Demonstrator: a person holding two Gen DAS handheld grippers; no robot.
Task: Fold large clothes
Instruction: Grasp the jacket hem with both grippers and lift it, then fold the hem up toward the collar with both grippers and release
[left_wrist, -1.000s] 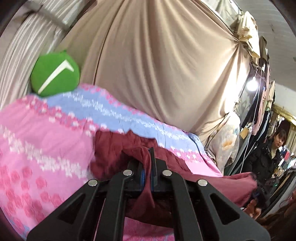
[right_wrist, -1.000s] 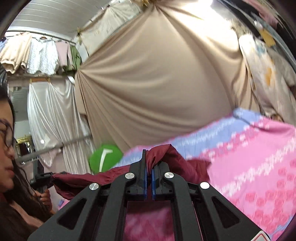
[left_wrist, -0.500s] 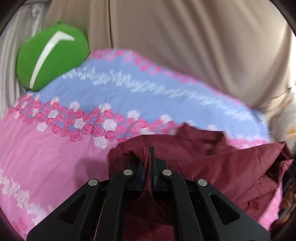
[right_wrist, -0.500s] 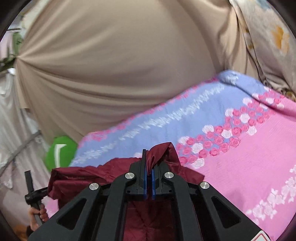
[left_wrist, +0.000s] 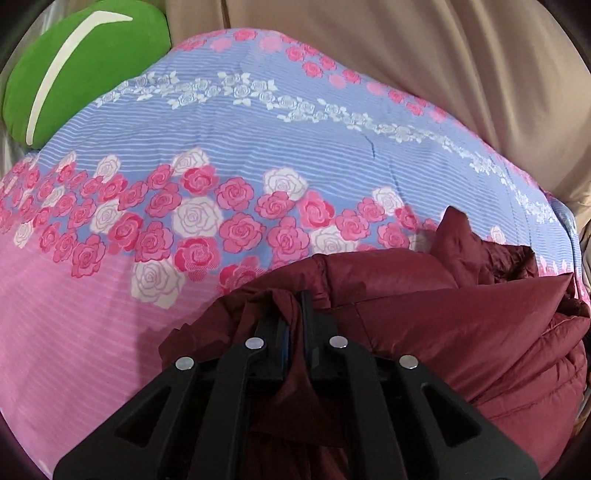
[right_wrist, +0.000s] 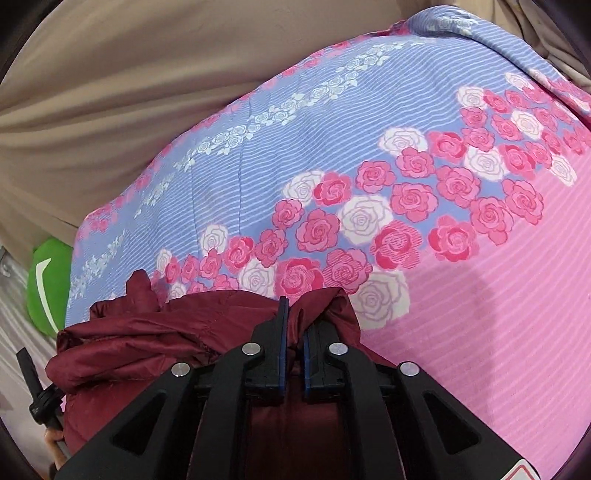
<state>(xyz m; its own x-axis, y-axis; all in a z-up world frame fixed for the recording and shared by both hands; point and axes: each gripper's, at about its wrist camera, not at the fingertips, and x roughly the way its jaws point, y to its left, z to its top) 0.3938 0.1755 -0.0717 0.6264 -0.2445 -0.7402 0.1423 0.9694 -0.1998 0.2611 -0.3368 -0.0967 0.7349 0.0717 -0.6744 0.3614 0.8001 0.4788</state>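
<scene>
Both cameras had dropped closer to the floral quilt (left_wrist: 258, 155); left gripper (left_wrist: 295, 314) and right gripper (right_wrist: 293, 321) clamped the maroon jacket (left_wrist: 461, 325), green cushion (left_wrist: 74, 62) upper left.

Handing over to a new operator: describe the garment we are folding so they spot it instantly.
Find the rose-print bedspread, blue at the far side, pink nearer. At its near edge lies a dark maroon quilted jacket. It is the only plain, shiny, puffy item, and both sets of jaws pinch it.
</scene>
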